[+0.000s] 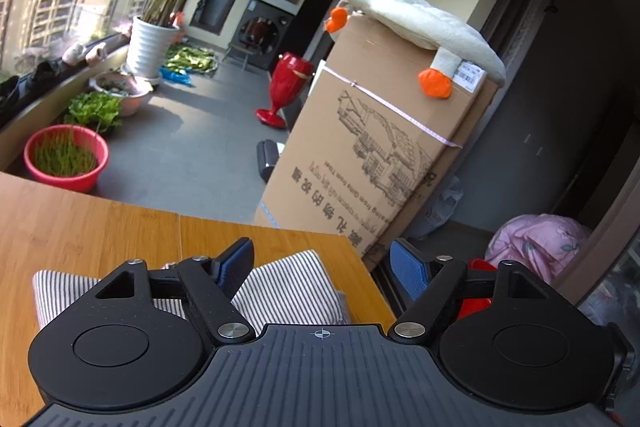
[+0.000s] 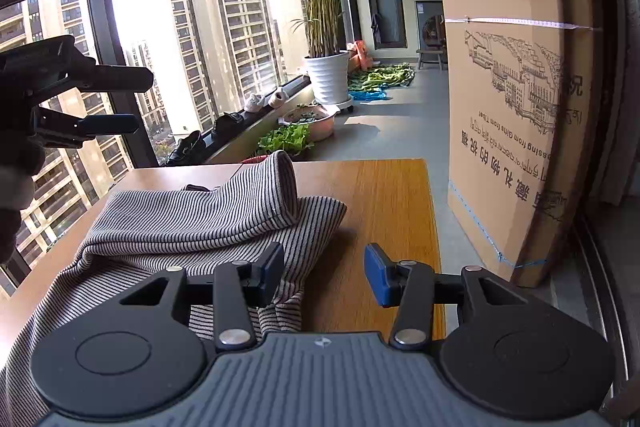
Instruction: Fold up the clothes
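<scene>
A striped garment (image 2: 192,223) is lying rumpled on the wooden table (image 2: 384,195), reaching toward its far right corner, one cuff standing up in a fold. The right gripper (image 2: 324,273) is hovering wide open at the cloth's right edge, gripping nothing. The left gripper (image 1: 324,263) is hanging open above it, seemingly clear of the fabric; a cardboard box (image 2: 516,99) is standing beyond the table's right edge.

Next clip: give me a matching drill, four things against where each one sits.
Things:
1. striped garment
2. plush duck
3. white planter
4. shoes

Places:
A. on the window ledge
B. on the floor, holding a palm
C. on the wooden table
D. on top of the cardboard box

Pairs: 1-C, 2-D, 3-B, 4-A
</scene>
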Demonstrator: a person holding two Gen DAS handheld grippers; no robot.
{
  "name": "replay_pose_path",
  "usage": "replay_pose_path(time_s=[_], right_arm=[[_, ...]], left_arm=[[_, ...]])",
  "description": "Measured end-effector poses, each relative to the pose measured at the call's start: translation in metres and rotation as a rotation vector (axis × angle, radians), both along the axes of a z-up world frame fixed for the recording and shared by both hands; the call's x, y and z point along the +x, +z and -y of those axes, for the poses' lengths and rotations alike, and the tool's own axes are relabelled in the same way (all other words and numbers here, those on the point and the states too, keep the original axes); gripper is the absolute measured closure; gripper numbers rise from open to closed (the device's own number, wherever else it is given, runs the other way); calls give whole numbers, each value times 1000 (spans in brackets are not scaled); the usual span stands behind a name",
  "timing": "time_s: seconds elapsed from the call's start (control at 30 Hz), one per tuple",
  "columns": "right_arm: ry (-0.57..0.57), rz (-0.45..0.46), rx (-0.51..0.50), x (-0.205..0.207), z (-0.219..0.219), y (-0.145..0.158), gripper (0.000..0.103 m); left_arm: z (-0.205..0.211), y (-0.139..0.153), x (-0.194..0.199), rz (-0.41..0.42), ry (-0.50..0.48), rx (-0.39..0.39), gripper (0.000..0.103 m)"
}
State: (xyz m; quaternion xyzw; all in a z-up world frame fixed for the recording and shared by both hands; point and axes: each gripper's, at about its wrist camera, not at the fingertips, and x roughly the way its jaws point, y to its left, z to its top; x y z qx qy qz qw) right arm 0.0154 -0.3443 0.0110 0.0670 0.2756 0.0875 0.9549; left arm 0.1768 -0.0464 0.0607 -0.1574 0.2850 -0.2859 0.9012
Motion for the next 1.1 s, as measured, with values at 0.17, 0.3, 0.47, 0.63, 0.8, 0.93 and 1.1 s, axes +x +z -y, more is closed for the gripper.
replay_pose_path(time_s=[0.17,0.3,0.47,0.63,0.8,0.93,1.1], right_arm=[[23,-16,152,49,-23,-5,57],[-24,-105,185,99,-40,-26,56],[-5,-87,200,90,-47,-18,86],[-39,-62,205,48,-20,-5,86],[-74,-171,78,43,-20,-33,81],[-115,-86,24,44,-26,-17,75],[11,-7,100,47,-52,-1,60]], left_arm=[[-13,-25,-14,-26,73,135,22],[-23,-42,-18,-21,193,313,22],[-27,-47,-23,14,234,405,14],[-25,-48,-27,22,210,376,12],[-19,-60,-26,-7,179,350,12],[-23,-82,-26,-36,180,346,10],[-16,-98,-31,21,192,383,6]])
